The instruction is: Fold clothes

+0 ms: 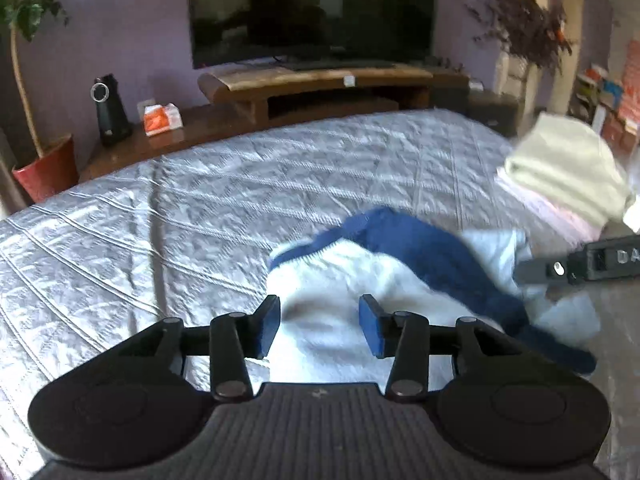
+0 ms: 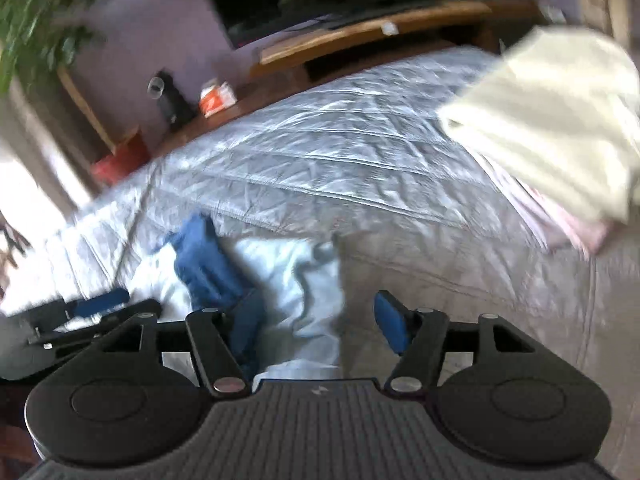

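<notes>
A white garment with dark blue trim (image 1: 328,280) lies crumpled on the grey quilted bedcover (image 1: 180,208). My left gripper (image 1: 320,328) hovers over its white part, jaws apart, with cloth below and between the blue pads but not pinched. From the right edge my right gripper (image 1: 560,268) reaches toward the garment's far side. In the right wrist view the garment (image 2: 280,276) lies under my right gripper (image 2: 322,324), which stands open wide; its left pad is over the blue trim (image 2: 208,264). The left gripper (image 2: 96,304) shows at the left edge.
A stack of folded clothes, cream (image 1: 568,168) on top of pink, sits at the bed's right side (image 2: 560,120). Beyond the bed stand a wooden TV bench (image 1: 320,84), a television (image 1: 312,12), a black device (image 1: 110,108), an orange box (image 1: 162,118) and a plant in a red pot (image 1: 48,168).
</notes>
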`<state>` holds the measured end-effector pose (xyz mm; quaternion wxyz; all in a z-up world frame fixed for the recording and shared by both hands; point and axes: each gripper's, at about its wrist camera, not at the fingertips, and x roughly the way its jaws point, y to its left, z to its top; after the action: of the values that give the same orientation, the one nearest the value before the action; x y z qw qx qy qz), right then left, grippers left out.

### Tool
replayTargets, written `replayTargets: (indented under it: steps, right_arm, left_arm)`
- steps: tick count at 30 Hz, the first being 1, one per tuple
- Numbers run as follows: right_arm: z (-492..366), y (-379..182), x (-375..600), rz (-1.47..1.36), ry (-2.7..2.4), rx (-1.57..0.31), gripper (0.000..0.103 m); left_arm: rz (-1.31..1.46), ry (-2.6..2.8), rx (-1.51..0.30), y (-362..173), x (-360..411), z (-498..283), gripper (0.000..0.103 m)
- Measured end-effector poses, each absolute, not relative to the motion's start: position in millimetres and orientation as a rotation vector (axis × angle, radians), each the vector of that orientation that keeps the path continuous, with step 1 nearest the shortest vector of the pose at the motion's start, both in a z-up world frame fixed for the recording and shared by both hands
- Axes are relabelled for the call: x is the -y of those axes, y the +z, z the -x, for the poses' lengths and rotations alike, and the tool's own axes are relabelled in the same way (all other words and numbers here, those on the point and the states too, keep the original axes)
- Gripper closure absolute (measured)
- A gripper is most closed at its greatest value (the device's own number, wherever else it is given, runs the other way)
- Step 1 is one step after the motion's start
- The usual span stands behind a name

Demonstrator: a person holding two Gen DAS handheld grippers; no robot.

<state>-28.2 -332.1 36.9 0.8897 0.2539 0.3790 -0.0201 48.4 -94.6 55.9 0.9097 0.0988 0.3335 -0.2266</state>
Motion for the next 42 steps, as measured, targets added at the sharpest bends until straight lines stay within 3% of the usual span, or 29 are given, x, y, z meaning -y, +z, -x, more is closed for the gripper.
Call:
replayTargets:
  steps: [3,7,9,12,14,16,17,25,30,33,34,35,39,42]
  right_arm:
    - [27.1,19.5,351.8,-0.731,0.039,-0.851,0.028]
    - [28.3,13.2,354.4,-0.751,0.096,-0.873,0.025]
    - [28.9,10.6,353.0,-0.771,0.139,-0.877,0.021]
    - [24.2,12.8,345.7,-0.714,0.177,-0.882,0.019]
    - [22.2,14.0,343.0,-0.688,0.22,-0.885,0.012]
    - [17.0,14.3,344.6,-0.697,0.267,-0.889,0.012]
    - [13.3,12.9,346.5,-0.721,0.292,-0.891,0.017]
    - [-10.1,9.4,334.4,-0.671,0.412,-0.86,0.017]
    - [-11.6,17.1,306.1,-0.472,0.429,-0.843,0.008]
    - [-12.4,19.0,302.8,-0.459,0.399,-0.844,0.019]
    - [-12.1,19.6,303.0,-0.45,0.383,-0.849,0.038]
    - [-12.2,18.5,305.5,-0.468,0.374,-0.856,0.049]
    - [-15.5,12.9,315.5,-0.58,0.368,-0.873,0.052]
    - [-17.7,7.2,322.3,-0.681,0.369,-0.877,0.044]
  left_arm:
    - [-0.236,-0.482,-0.697,53.6,91.5,-44.2,0.063]
    - [-0.241,-0.481,-0.75,38.9,87.7,-46.7,0.058]
    - [-0.187,-0.469,-0.774,32.8,81.3,-51.5,0.047]
    - [-0.136,-0.463,-0.783,27.1,72.6,-54.9,0.042]
    - [-0.173,-0.47,-0.759,25.7,73.5,-51.5,0.042]
    - [-0.214,-0.474,-0.74,25.7,77.1,-48.9,0.042]
    - [-0.222,-0.477,-0.739,25.4,77.8,-48.9,0.042]
    - [-0.176,-0.477,-0.772,22.4,72.7,-56.3,0.036]
    - [-0.184,-0.466,-0.78,22.0,72.1,-58.5,0.029]
    - [-0.185,-0.456,-0.786,21.7,71.3,-59.5,0.026]
    - [-0.184,-0.453,-0.788,21.5,70.8,-59.9,0.025]
    - [-0.183,-0.451,-0.791,21.4,70.4,-60.3,0.022]
    - [-0.182,-0.42,-0.799,20.1,70.0,-63.1,0.009]
    - [-0.181,-0.391,-0.802,19.1,70.4,-64.2,0.001]
